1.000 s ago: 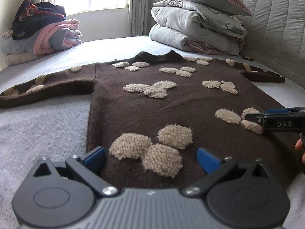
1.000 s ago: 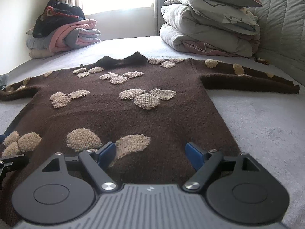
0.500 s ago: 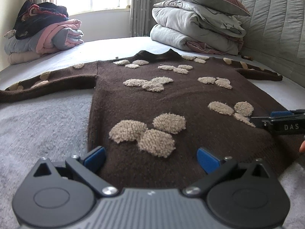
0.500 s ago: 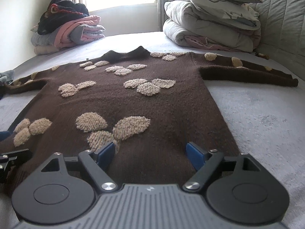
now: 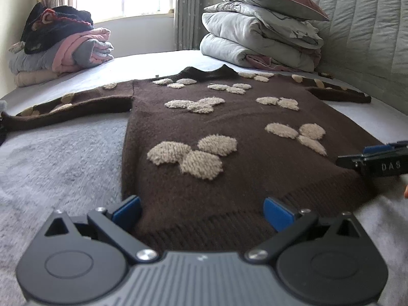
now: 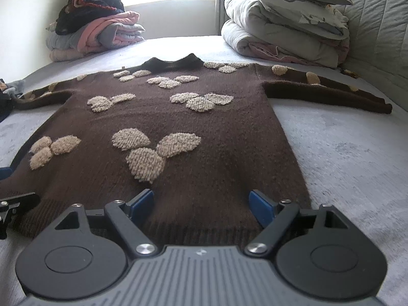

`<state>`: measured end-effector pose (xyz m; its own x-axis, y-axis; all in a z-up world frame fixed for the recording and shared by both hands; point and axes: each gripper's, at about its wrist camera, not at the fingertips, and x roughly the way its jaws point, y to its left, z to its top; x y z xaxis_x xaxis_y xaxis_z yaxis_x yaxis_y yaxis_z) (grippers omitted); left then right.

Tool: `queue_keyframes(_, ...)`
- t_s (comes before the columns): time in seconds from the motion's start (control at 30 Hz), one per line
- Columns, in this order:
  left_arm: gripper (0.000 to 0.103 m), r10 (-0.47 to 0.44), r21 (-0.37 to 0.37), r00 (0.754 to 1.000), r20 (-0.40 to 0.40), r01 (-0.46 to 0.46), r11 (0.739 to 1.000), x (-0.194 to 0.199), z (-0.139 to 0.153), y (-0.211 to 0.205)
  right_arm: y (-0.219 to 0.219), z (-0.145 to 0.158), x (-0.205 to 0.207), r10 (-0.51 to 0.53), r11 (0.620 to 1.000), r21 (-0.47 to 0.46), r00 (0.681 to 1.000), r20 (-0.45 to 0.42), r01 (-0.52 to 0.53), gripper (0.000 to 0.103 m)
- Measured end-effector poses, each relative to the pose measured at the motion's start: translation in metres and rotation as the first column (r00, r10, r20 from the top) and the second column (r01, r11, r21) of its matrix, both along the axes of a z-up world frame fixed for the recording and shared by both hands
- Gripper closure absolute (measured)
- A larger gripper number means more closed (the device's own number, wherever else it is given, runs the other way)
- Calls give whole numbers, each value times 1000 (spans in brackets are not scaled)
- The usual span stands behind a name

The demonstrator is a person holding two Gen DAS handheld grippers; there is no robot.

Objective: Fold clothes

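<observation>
Both tools wide apart at the hem of a sweater [image 5: 229, 153] spread flat on the bed [image 5: 63, 153].

I'd bite the ribbed hem evenly: left tool [image 5: 202, 211] near its left corner, right tool [image 6: 201, 201] toward the right. Only the right view shows the right cuff's far end.

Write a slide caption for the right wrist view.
Open right gripper poised at the ribbed hem of a brown sweater spread flat on the bed.
</observation>
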<state>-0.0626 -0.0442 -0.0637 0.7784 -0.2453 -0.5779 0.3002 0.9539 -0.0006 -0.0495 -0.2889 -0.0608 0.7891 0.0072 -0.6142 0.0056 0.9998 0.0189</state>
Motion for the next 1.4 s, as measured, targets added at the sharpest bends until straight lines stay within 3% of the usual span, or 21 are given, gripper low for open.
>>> queue_keyframes(0.17,0,-20,59,1000,16,19,998,-16,9,0,6,6,-11,16,998,-54,999,-34,-18,18)
queue_keyframes(0.27,0,-32,3,999,27,32,999,-18,25,5,11,19,-15,48,995,-81,998,-45,-51,18)
queue_keyframes(0.47,0,29,-126,995,91,-18,992,17,59,15,8,46,-4,35,999,-36,996,78,-32,18)
queue_keyframes(0.73,2,124,-217,992,-12,-124,968,43,37,41,2,20,47,-22,999,-39,998,53,24,18)
queue_keyframes(0.83,2,157,-249,986,-57,-166,954,51,28,52,-9,6,46,-42,993,-112,999,27,45,18)
queue_keyframes(0.87,3,167,-260,983,-72,-180,949,54,25,56,-18,7,41,-45,994,-95,998,36,48,18)
queue_keyframes(0.97,12,197,-289,973,-119,-223,931,62,15,68,-41,15,31,-66,997,-27,997,49,68,18)
queue_keyframes(1.1,22,189,-343,968,-165,-236,909,61,10,79,-72,16,22,-185,983,9,983,22,184,20)
queue_keyframes(1.23,40,137,-394,968,-212,-213,894,48,9,80,-97,8,8,-242,956,162,970,-39,245,37)
queue_keyframes(1.3,47,117,-411,965,-236,-209,887,43,7,81,-97,9,-2,-229,955,185,972,-45,233,42)
queue_keyframes(1.4,54,100,-475,955,-278,-227,850,35,2,86,-94,9,-12,-188,960,202,980,-58,196,55)
